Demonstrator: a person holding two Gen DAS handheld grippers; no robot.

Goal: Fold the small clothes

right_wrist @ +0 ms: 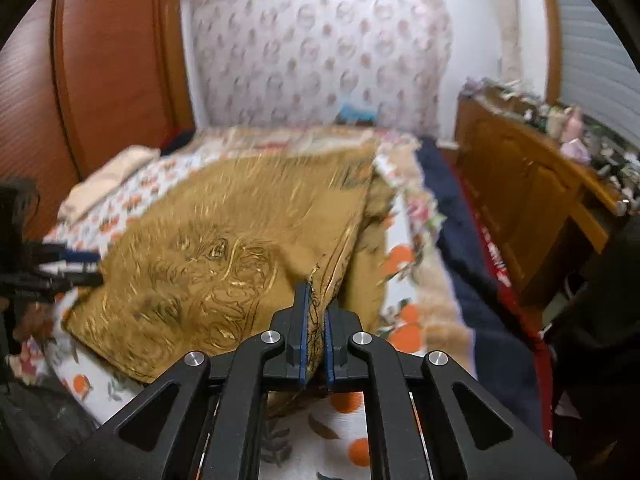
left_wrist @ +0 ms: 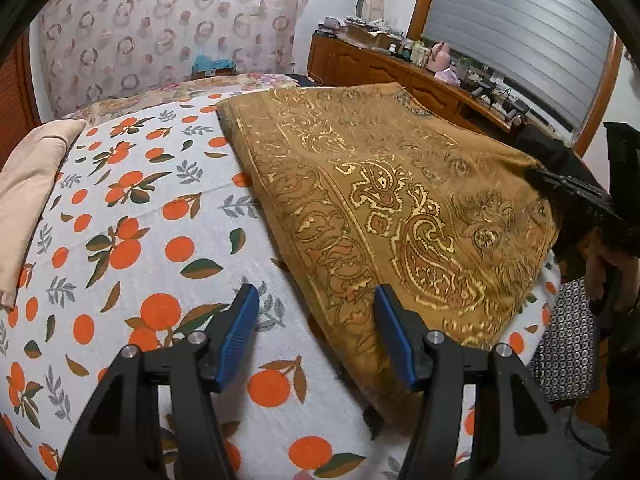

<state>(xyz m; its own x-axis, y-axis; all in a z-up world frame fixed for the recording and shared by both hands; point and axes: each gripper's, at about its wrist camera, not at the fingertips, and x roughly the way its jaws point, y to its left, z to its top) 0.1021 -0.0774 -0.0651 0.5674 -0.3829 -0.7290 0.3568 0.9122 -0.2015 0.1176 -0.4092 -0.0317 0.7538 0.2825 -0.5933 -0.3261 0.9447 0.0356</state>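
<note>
paisley scarf point(left_wrist: 400, 184) is lying across the orange-print bedsheet point(left_wrist: 132, 216), already doubled over, gold and brown. right gripper point(right_wrist: 316, 320) is pinching a corner of it between pressed-together pads, lifting that edge off the bed. left gripper point(left_wrist: 316, 328) is hanging with its blue pads spread wide, holding nothing, just beside the near edge. trouble i'm watching for: with only one corner gripped, the layers could be sliding apart and the fold going crooked, or the thin cloth slipping from the pinch. the soft bed is giving no firm base for a crisp crease. around it, a beige pillow point(left_wrist: 28, 196) is sitting at the head, a wooden dresser point(left_wrist: 400, 68) is running cluttered along the wall, and a patterned curtain point(left_wrist: 168, 20) is hanging behind.
</note>
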